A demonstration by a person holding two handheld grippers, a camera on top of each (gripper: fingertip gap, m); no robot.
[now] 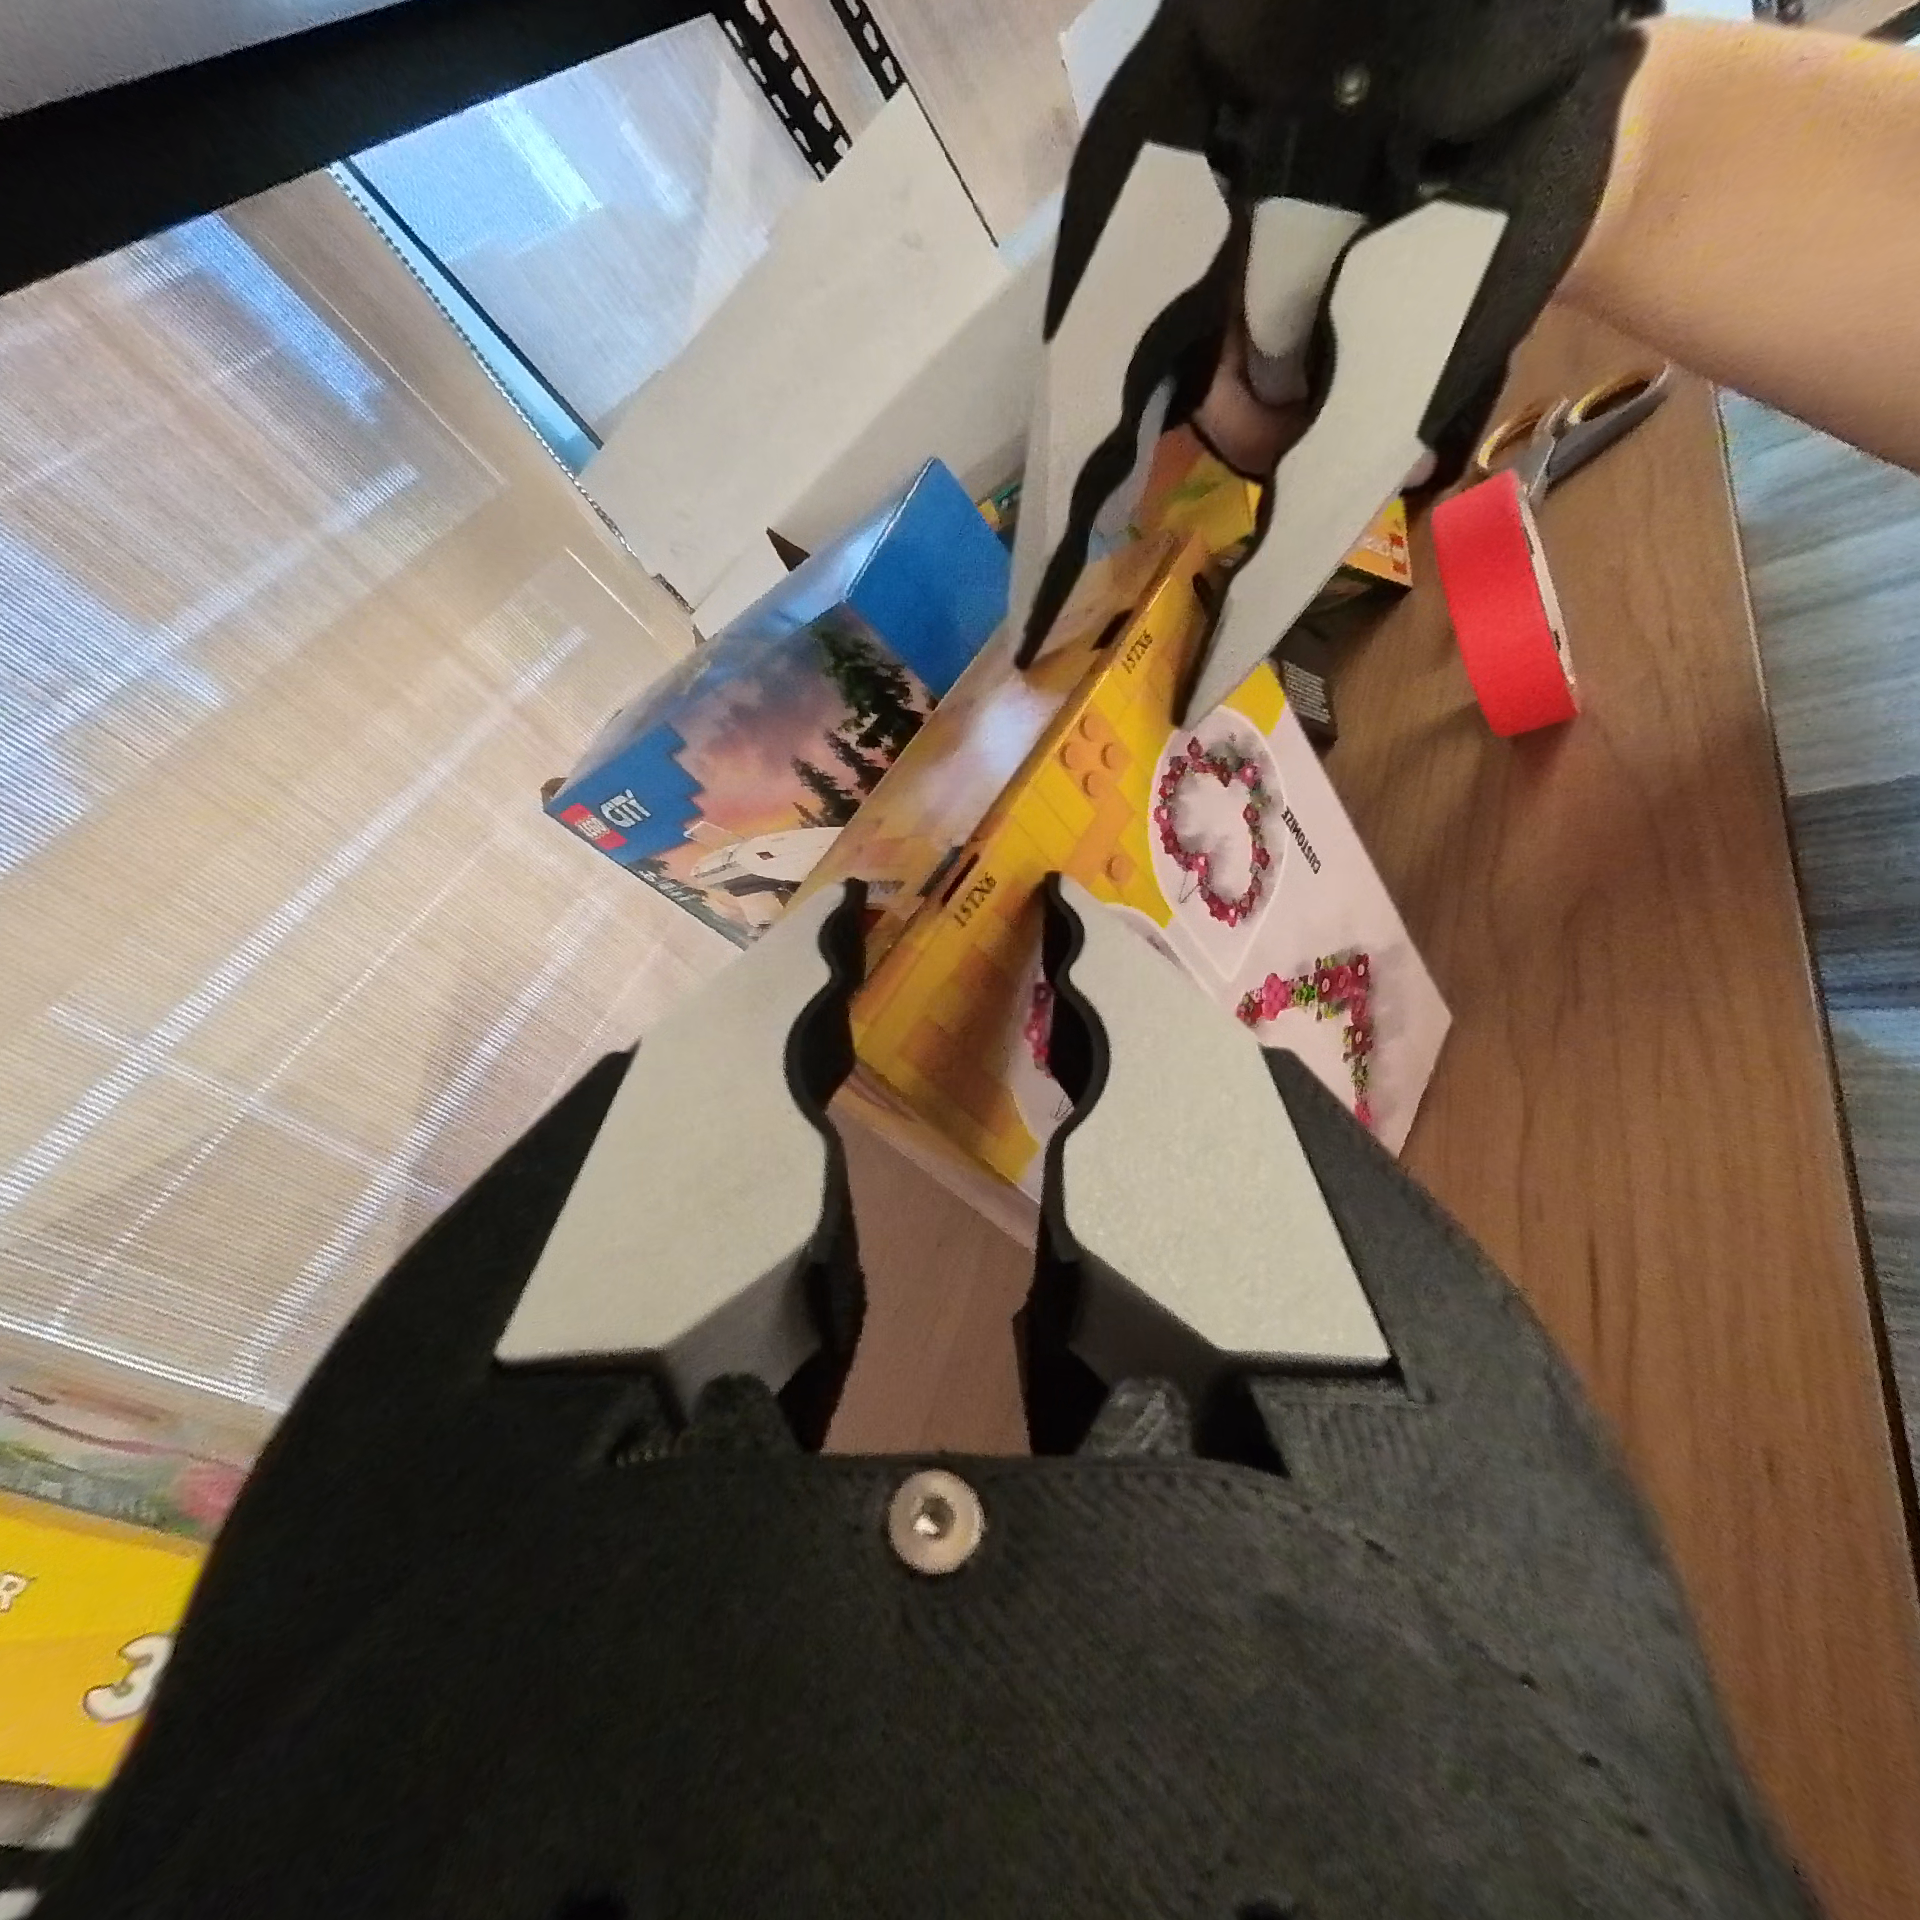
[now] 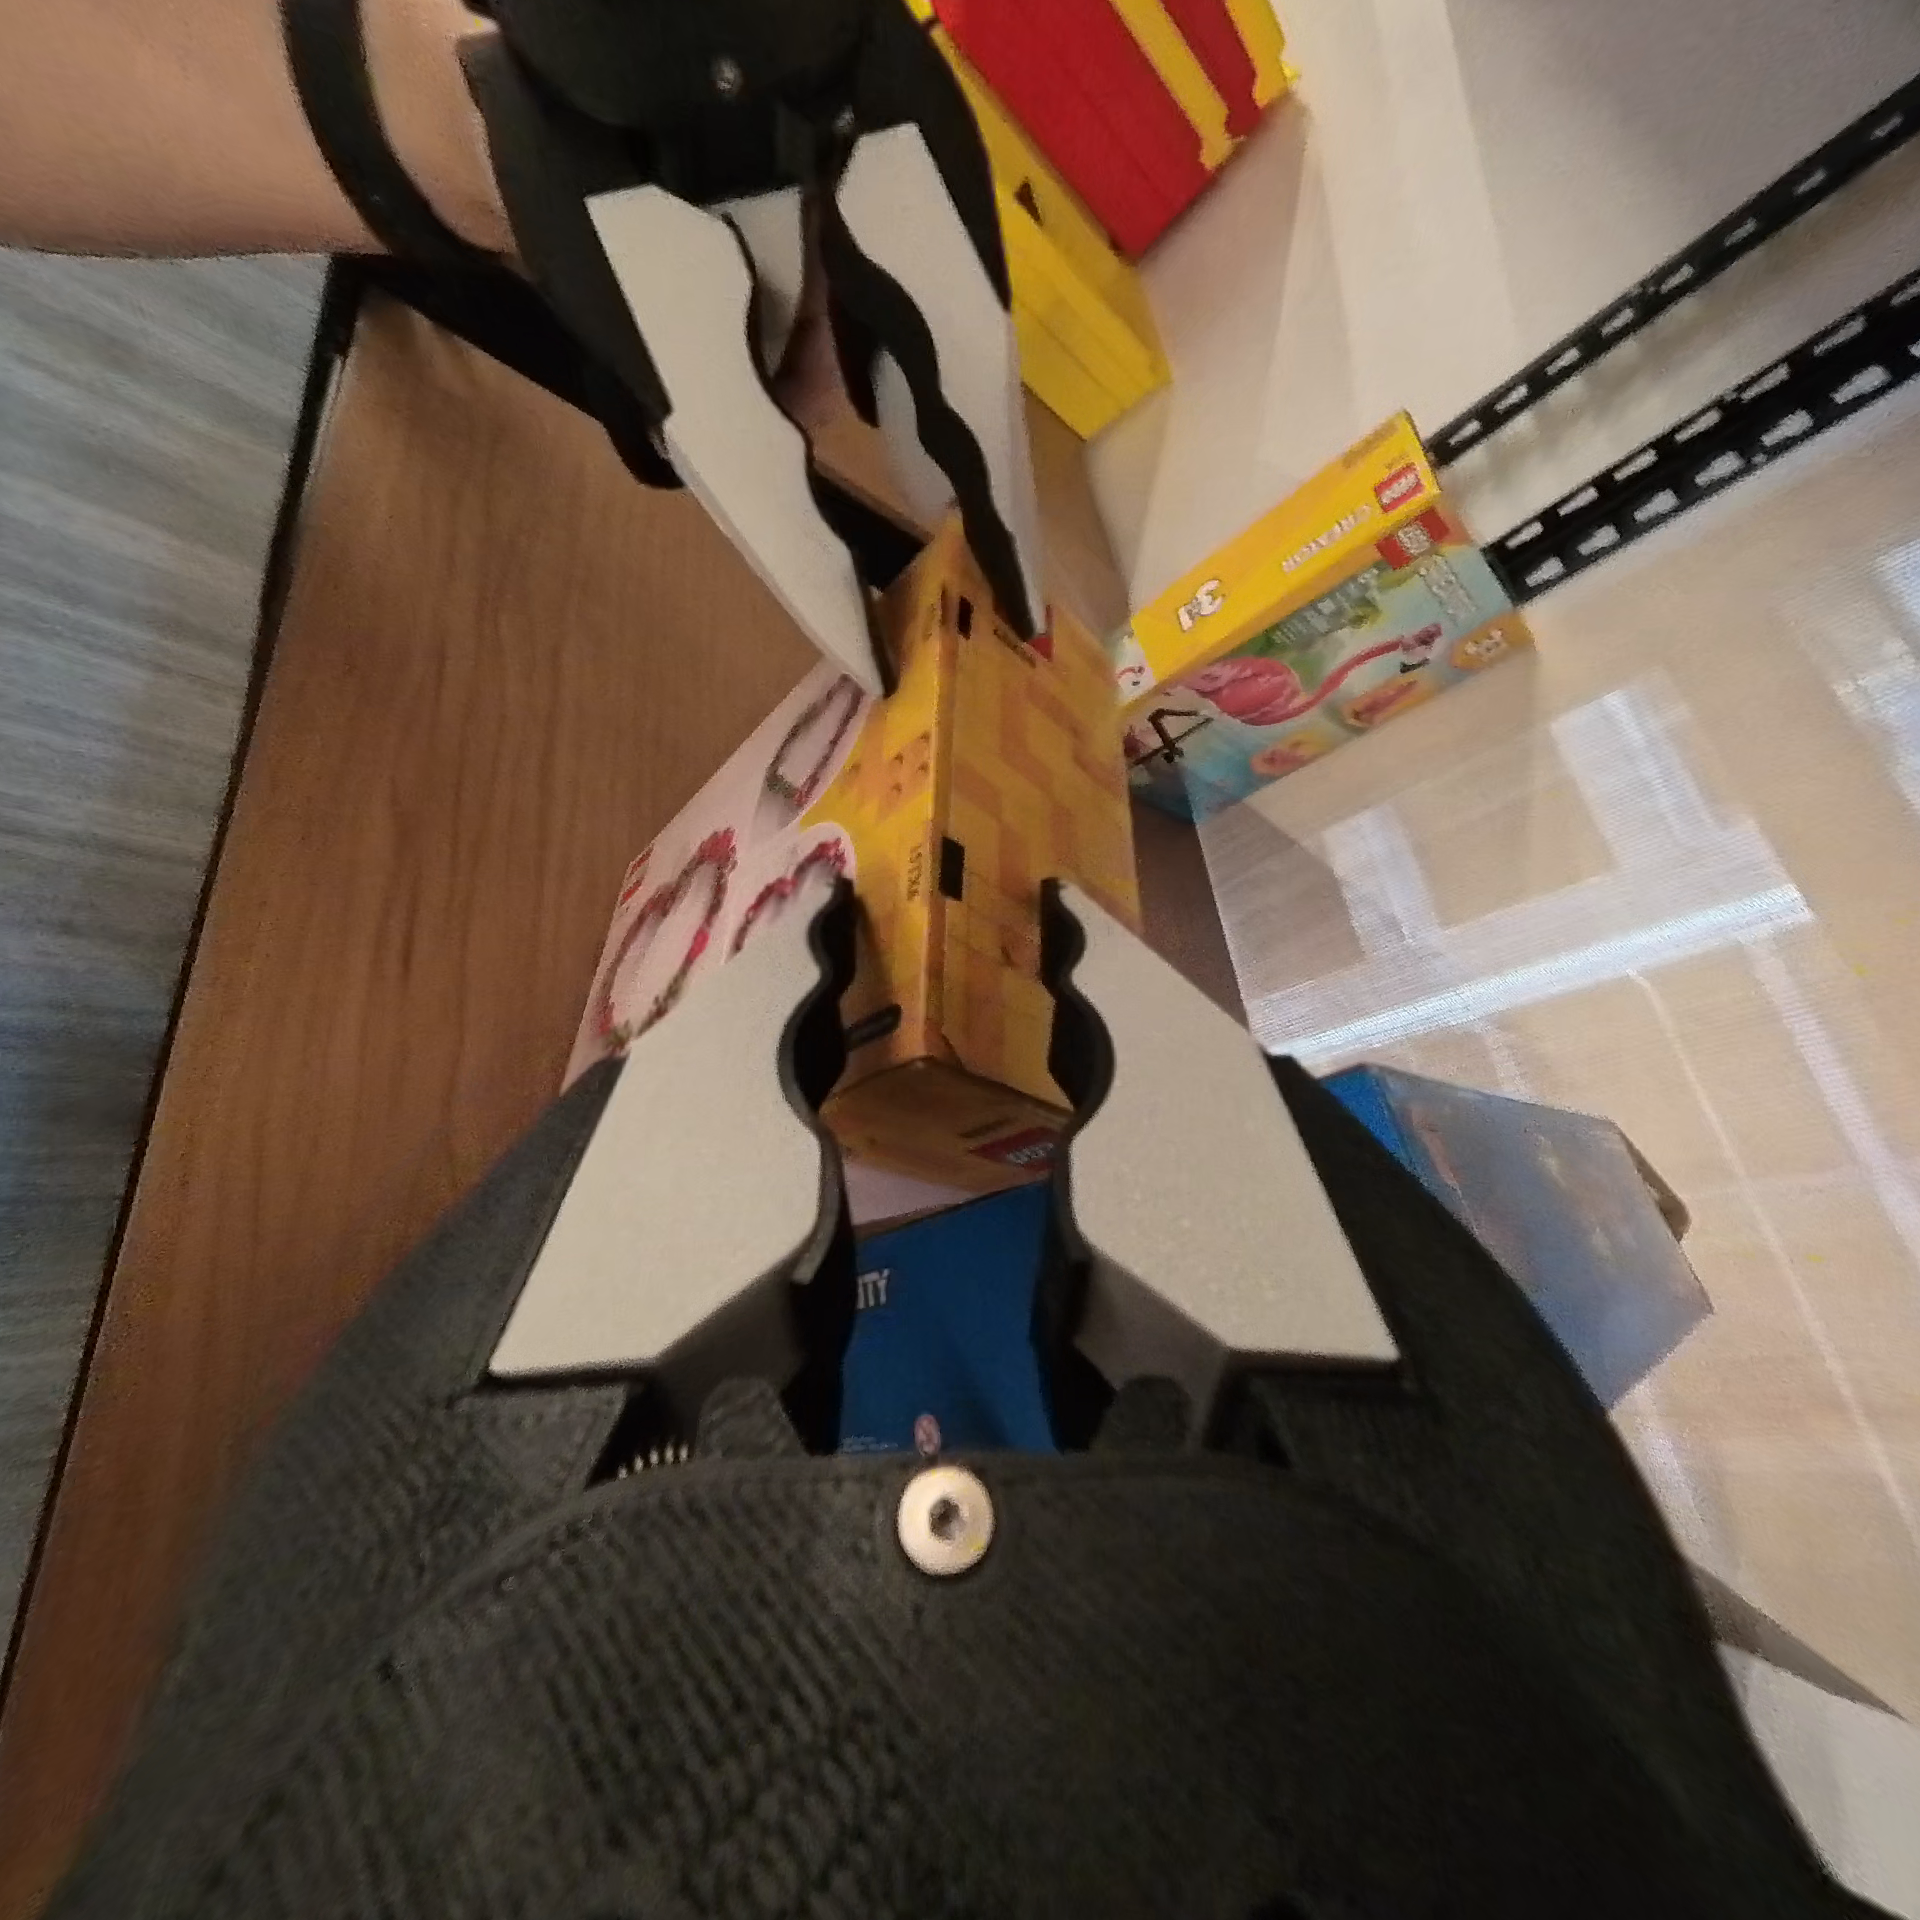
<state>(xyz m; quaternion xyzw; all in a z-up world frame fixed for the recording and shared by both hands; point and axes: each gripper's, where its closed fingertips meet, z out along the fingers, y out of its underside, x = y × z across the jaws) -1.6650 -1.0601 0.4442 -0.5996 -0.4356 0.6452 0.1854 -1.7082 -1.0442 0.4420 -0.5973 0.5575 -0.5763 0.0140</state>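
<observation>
Yellow box [image 1: 1049, 831] between left gripper [image 1: 951, 899], right gripper [image 2: 945, 899], opposite ends.

Flat yellow cardboard toy-brick box [image 1: 1081, 821] with white face showing pink flower wreaths, tipped up on edge above wooden table [image 1: 1621, 1039], gripped at opposite ends by left gripper [image 1: 951, 914] and right gripper [image 2: 945, 914], jaws closed on narrow yellow side.

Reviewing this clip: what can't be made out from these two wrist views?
- Left gripper and right gripper straddle opposite ends of the yellow box; whether the pads press it cannot be told in either view.
- The box's underside: hidden by the box itself.
- Blue box: partly hidden behind the yellow box and fingers.
- Scissors: partly hidden by the far gripper in the left wrist view.
- Red tape roll: absent from the right wrist view.
</observation>
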